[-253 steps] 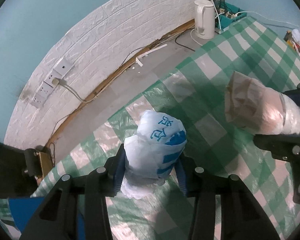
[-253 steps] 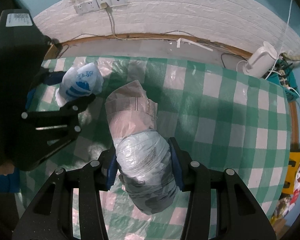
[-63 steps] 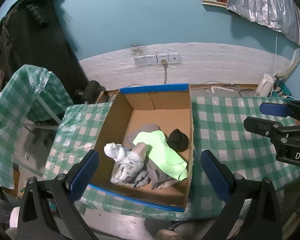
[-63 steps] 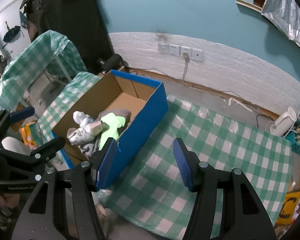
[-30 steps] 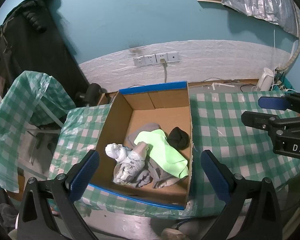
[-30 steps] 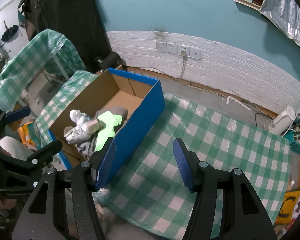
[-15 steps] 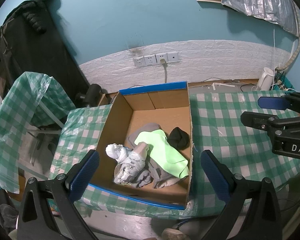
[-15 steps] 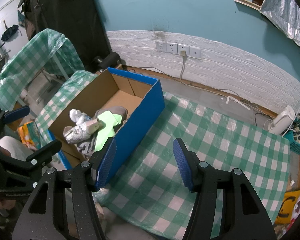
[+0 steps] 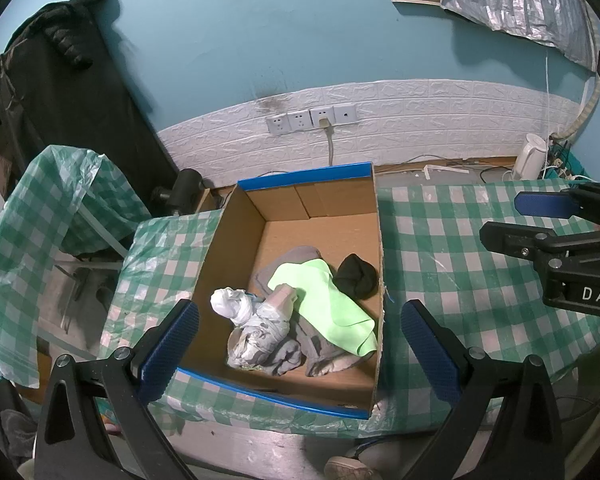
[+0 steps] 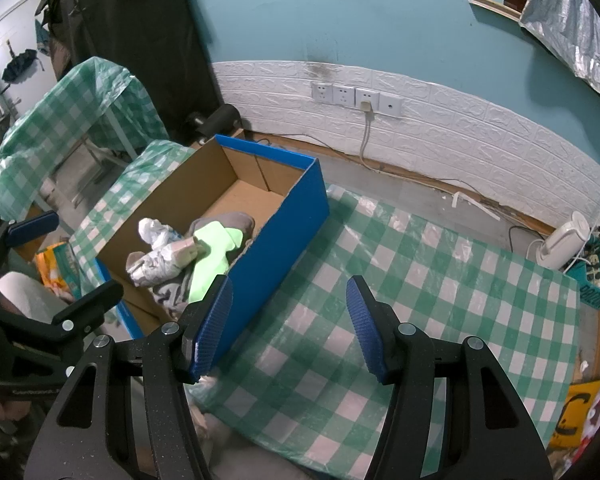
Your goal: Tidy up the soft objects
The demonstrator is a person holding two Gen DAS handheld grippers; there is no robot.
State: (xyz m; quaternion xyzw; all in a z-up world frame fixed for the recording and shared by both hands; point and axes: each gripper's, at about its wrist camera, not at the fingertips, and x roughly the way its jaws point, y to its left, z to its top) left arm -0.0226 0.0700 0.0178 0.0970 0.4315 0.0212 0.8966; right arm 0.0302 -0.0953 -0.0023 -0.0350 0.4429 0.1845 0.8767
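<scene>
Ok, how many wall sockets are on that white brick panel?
4, in one row above the cardboard box: first socket, second socket, third socket with a cable plugged in, fourth socket.

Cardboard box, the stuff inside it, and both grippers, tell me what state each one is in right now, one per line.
Cardboard box: open-topped, on the checked table, partly filled.
White bag bundle: lying in the box.
Wrapped grey bundle: lying in the box, against the white one.
Green cloth: draped over grey clothing.
Black hat: by the box's right wall.
Left gripper: open, empty.
Right gripper: open, empty.
</scene>
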